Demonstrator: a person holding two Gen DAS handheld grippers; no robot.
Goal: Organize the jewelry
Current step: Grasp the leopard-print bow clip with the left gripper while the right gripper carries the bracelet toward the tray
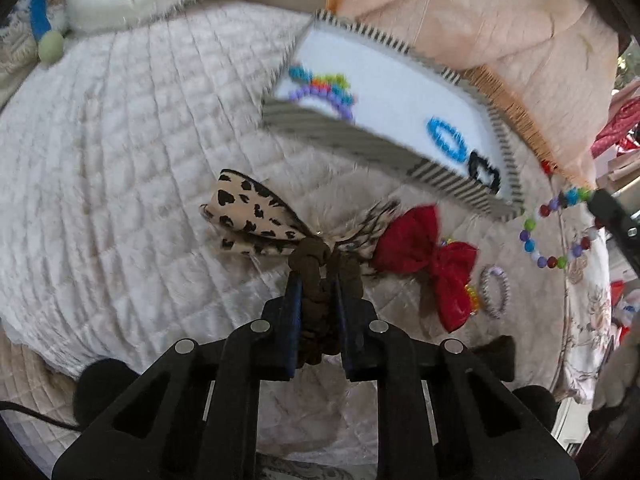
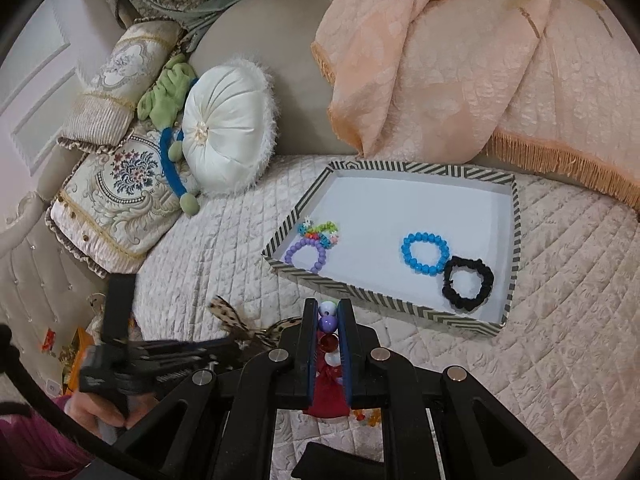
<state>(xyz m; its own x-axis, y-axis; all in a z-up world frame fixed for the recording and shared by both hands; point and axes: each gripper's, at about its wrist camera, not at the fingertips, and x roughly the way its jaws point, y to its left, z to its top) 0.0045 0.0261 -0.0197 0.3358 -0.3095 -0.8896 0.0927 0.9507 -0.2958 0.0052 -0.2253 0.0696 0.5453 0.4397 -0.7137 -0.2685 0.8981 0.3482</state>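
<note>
My left gripper (image 1: 316, 276) is shut on a brown scrunchie (image 1: 318, 300) with a leopard-print bow (image 1: 256, 216), held just above the quilt. My right gripper (image 2: 328, 312) is shut on a multicoloured bead bracelet (image 2: 328, 320), which hangs from it in the left wrist view (image 1: 556, 232). The striped tray (image 2: 400, 312) lies ahead; it holds a purple bracelet (image 2: 306, 254), a small colourful bead piece (image 2: 322, 232), a blue bracelet (image 2: 425, 254) and a black scrunchie (image 2: 468, 284). A red bow (image 1: 428, 260) and a small spiral hair tie (image 1: 495, 290) lie on the quilt.
The white quilted bed cover (image 1: 120, 160) spreads all round. A peach fringed blanket (image 2: 460, 60) lies behind the tray. A round white cushion (image 2: 224, 124), a green and blue plush toy (image 2: 172, 92) and embroidered pillows (image 2: 120, 192) sit at the far left.
</note>
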